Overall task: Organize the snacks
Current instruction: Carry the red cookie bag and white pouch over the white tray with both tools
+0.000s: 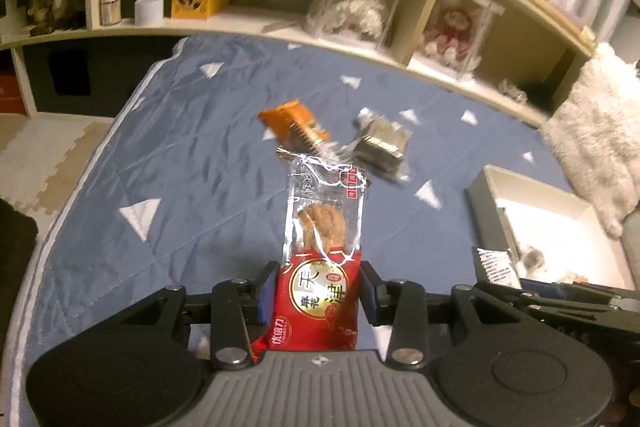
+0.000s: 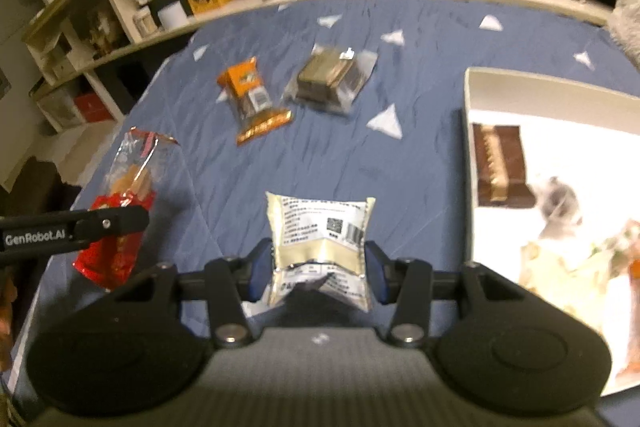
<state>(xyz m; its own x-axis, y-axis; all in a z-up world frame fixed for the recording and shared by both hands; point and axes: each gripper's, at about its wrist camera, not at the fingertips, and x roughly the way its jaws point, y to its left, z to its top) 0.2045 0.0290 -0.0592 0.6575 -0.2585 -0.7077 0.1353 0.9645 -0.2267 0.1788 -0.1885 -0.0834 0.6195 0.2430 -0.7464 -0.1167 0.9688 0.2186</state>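
Left gripper [image 1: 318, 293] jaws pinch the red twisted-pastry packet [image 1: 320, 267] by its bottom end; right gripper [image 2: 318, 267] jaws clamp the cream pouch [image 2: 320, 235]. Both hang centre-frame above the blue bedspread [image 1: 180, 147]; either slick wrapper might slip before the white box [image 2: 560, 99] at right.

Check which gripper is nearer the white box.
Right. The right gripper, shut on a cream packet, sits beside the white box. The left gripper, holding the red packet, is farther from the box, beyond the right one.
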